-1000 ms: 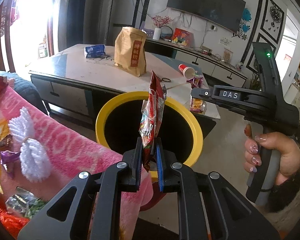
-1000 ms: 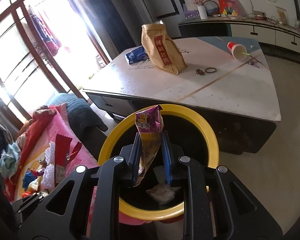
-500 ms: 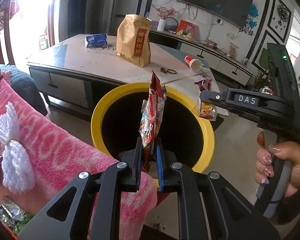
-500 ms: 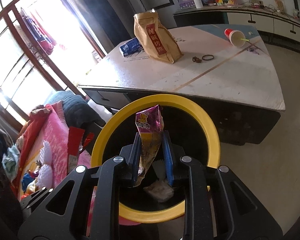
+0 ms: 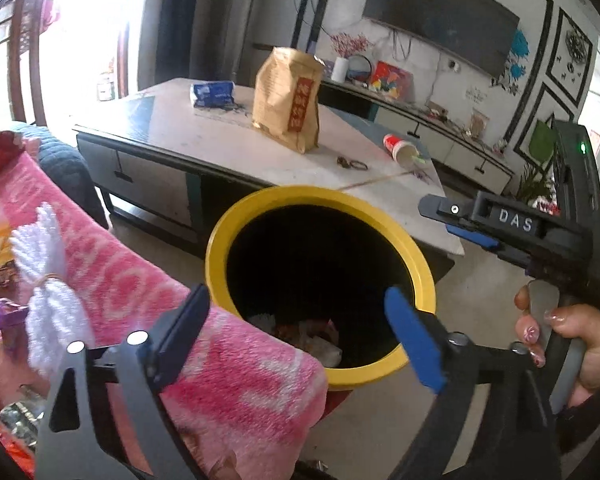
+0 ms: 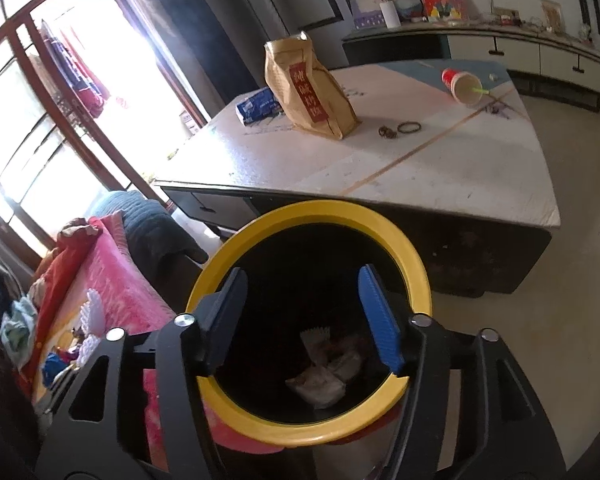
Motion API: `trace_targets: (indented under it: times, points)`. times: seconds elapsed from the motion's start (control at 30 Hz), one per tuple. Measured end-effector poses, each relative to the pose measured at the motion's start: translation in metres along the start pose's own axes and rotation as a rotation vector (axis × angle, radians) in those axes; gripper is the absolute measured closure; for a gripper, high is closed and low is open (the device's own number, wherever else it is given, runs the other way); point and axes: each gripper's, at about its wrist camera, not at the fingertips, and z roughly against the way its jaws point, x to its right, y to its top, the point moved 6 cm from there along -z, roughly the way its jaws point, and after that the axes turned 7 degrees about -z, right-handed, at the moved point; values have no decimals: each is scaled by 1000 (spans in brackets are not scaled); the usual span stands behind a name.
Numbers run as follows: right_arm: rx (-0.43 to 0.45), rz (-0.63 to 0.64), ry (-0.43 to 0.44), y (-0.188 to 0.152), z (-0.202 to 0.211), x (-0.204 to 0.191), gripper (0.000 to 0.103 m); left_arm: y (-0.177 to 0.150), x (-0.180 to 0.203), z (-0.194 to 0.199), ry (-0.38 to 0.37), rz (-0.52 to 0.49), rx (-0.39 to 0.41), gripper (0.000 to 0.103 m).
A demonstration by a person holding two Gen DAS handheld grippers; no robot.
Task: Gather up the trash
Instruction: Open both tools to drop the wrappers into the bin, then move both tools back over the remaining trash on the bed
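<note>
A black bin with a yellow rim (image 5: 220, 240) (image 6: 324, 205) stands between the sofa and the low table. My left gripper (image 5: 296, 300) hovers over its near edge; its jaws are opening wide and nothing is between them. My right gripper (image 6: 303, 280) hangs over the bin's mouth, jaws also opening and empty. Crumpled wrappers (image 5: 308, 336) (image 6: 324, 376) lie at the bottom of the bin. In the left wrist view a hand (image 5: 576, 344) holds the right gripper's handle at the right.
A pink blanket (image 5: 148, 292) on the sofa touches the bin's left side, with small wrappers (image 5: 0, 312) further left. The low table (image 6: 380, 168) behind the bin carries a brown paper bag (image 6: 308, 92), a blue pack (image 6: 258, 106) and a tipped red cup (image 6: 462, 86).
Both grippers were shut on snack wrappers, a red one in the left and a purple one in the right. Both jaws have spread, and the wrappers are gone from between them.
</note>
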Motion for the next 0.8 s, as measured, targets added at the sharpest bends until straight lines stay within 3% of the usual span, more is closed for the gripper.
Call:
trace_targets:
  times: [0.4, 0.47, 0.8]
  points:
    - [32, 102, 69, -11, 30, -48, 44, 5, -33, 56, 85, 62, 96, 8]
    - [40, 113, 73, -13, 34, -54, 34, 5, -39, 66, 106, 66, 115, 8]
    - [39, 203, 112, -31, 45, -89, 31, 2, -64, 104, 177, 98, 176, 8]
